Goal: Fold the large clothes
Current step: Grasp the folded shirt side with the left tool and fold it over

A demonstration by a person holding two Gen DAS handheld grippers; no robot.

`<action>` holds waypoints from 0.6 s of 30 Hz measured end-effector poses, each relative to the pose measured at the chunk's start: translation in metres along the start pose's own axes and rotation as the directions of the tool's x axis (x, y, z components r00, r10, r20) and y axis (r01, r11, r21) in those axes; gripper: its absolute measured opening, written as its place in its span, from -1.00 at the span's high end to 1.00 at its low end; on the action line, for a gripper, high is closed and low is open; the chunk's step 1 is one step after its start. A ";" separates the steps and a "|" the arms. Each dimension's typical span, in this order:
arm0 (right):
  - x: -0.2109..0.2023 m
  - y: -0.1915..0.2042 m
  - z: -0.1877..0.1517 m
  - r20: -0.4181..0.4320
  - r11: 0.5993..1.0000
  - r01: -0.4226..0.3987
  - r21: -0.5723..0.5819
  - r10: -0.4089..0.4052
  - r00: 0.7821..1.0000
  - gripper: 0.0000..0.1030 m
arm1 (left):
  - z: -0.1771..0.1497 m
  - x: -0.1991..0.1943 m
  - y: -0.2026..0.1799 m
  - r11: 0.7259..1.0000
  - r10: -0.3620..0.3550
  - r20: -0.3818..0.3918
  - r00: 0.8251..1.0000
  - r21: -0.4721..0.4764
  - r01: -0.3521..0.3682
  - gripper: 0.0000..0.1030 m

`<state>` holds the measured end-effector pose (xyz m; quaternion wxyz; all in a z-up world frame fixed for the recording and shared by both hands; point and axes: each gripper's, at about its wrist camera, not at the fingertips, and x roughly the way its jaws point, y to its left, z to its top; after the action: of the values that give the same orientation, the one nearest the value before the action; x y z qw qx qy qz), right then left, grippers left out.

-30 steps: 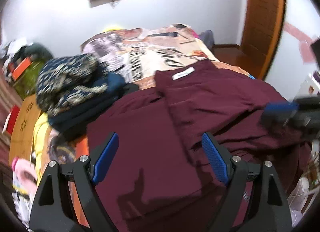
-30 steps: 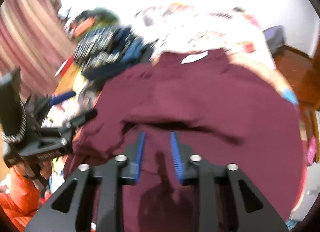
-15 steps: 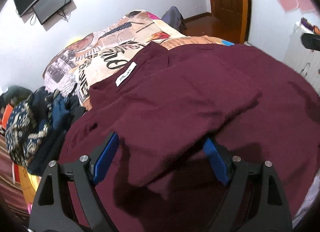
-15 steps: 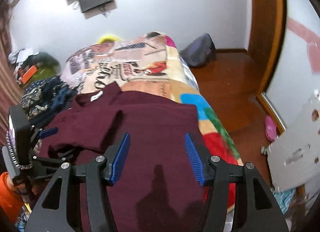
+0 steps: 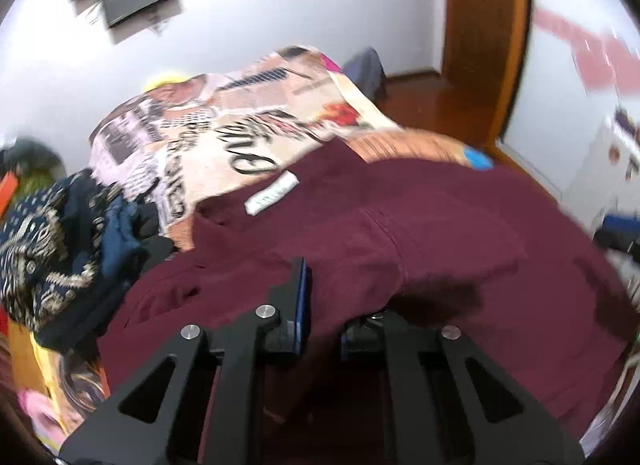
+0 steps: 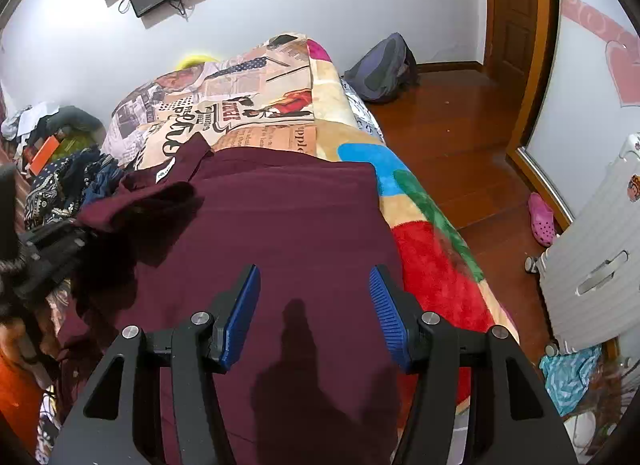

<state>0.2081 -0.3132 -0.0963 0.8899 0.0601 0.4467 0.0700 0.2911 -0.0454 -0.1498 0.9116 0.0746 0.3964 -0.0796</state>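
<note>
Left gripper [image 5: 320, 301] is clamped on a raised fold of the maroon garment [image 6: 288, 217], which lies spread over the bed [image 6: 432, 257] ahead. Right gripper [image 6: 314, 305] hovers level above the garment, jaws spread wide and holding nothing.

In the left wrist view the whole picture is blurred by motion, and the maroon garment [image 5: 400, 233] covers the right finger of the left gripper [image 5: 324, 305], so only its left blue pad [image 5: 303, 301] shows. The print on the white label [image 5: 272, 193] is too smeared to read, and the right gripper [image 5: 618, 231] at the right edge is only a cut-off blue and black blur. In the right wrist view the left gripper [image 6: 52, 253] is cut by the left edge and its fingertips are lost in the dark folds of the garment [image 6: 288, 225], which also hides much of the bed [image 6: 432, 261].
</note>
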 end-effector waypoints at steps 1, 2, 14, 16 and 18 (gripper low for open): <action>0.000 0.000 0.000 0.003 1.000 0.001 -0.002 -0.001 1.000 -0.03 | 0.002 -0.007 0.010 1.000 0.006 0.017 1.000 -0.029 -0.005 0.81; 0.000 0.001 0.000 0.005 1.000 0.002 -0.003 -0.002 1.000 -0.03 | 0.004 -0.016 0.021 0.998 0.019 0.037 0.999 -0.057 -0.017 0.83; 0.008 0.018 0.006 0.001 1.000 -0.009 -0.018 0.009 1.000 -0.03 | -0.032 -0.103 0.145 0.936 0.197 0.136 0.971 -0.321 -0.145 0.90; 0.011 0.023 0.006 -0.007 1.000 -0.014 -0.023 0.014 1.000 -0.03 | -0.046 -0.104 0.158 0.924 0.218 0.110 0.970 -0.344 -0.169 0.90; 0.013 0.029 0.005 -0.015 0.999 -0.021 -0.033 0.021 1.000 -0.03 | -0.063 -0.095 0.169 0.916 0.204 0.055 0.977 -0.364 -0.171 0.85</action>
<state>0.2184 -0.2830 -0.0987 0.8868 0.0495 0.4512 0.0871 0.2164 0.1399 -0.1104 0.9305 -0.0583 0.3530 0.0783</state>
